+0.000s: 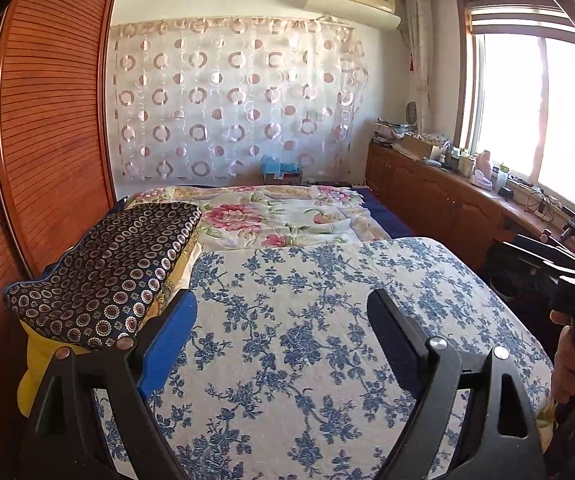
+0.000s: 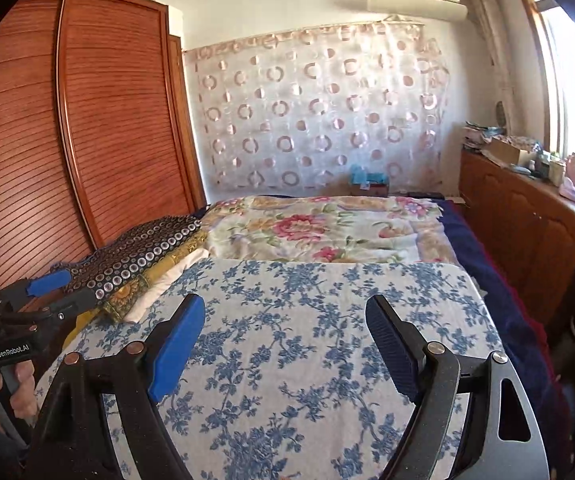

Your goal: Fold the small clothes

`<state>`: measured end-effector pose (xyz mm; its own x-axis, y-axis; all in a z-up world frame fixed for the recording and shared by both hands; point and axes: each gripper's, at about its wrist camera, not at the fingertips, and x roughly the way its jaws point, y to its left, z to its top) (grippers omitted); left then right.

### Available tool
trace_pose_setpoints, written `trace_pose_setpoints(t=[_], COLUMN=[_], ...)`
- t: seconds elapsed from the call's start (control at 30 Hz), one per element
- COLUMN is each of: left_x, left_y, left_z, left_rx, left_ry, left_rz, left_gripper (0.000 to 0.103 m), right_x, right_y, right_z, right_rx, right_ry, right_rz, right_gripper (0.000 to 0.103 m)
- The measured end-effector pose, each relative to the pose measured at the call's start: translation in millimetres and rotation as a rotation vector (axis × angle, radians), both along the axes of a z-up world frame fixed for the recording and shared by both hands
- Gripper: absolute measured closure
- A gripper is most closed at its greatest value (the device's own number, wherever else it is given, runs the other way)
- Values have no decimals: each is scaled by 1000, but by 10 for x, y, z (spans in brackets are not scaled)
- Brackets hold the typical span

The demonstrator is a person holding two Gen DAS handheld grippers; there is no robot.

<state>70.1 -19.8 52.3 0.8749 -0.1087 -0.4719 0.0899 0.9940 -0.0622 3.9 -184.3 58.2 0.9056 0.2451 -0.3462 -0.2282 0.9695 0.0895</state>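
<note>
A dark blue cloth with ring patterns (image 1: 107, 276) lies folded on top of a small pile at the left edge of the bed; it also shows in the right wrist view (image 2: 143, 256). Under it are a yellow cloth (image 1: 39, 364) and a white one (image 2: 167, 284). My left gripper (image 1: 283, 308) is open and empty above the blue floral cover (image 1: 307, 340), just right of the pile. My right gripper (image 2: 285, 312) is open and empty over the same cover (image 2: 307, 340). The left gripper also shows at the left edge of the right wrist view (image 2: 53, 292).
A pink floral quilt (image 1: 279, 216) covers the far half of the bed. A wooden slatted wardrobe (image 1: 47, 128) stands close on the left. A low wooden cabinet (image 1: 439, 192) with clutter runs under the window on the right. A sheer curtain (image 1: 231, 100) hangs on the far wall.
</note>
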Motion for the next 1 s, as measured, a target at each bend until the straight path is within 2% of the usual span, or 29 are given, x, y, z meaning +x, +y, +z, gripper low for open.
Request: trace_pose_setpoints(t=[0.43,0.7,1.0], left_x=[-241,-305,-325], left_y=[-60,-17,-13], left_z=[478,521,525], left_rx=[40,34,33], left_ry=[-102,-115,-115], left_rz=[45,46,50], left_gripper=[15,15,15], right_x=[-542,-609,-550], right_y=[-48,83,24], right_z=[138,-12,-72], right_rx=[29,18,23], right_ry=[-103,-129,-123], right_rz=[-72,-80,-85], right_gripper=[19,19,19])
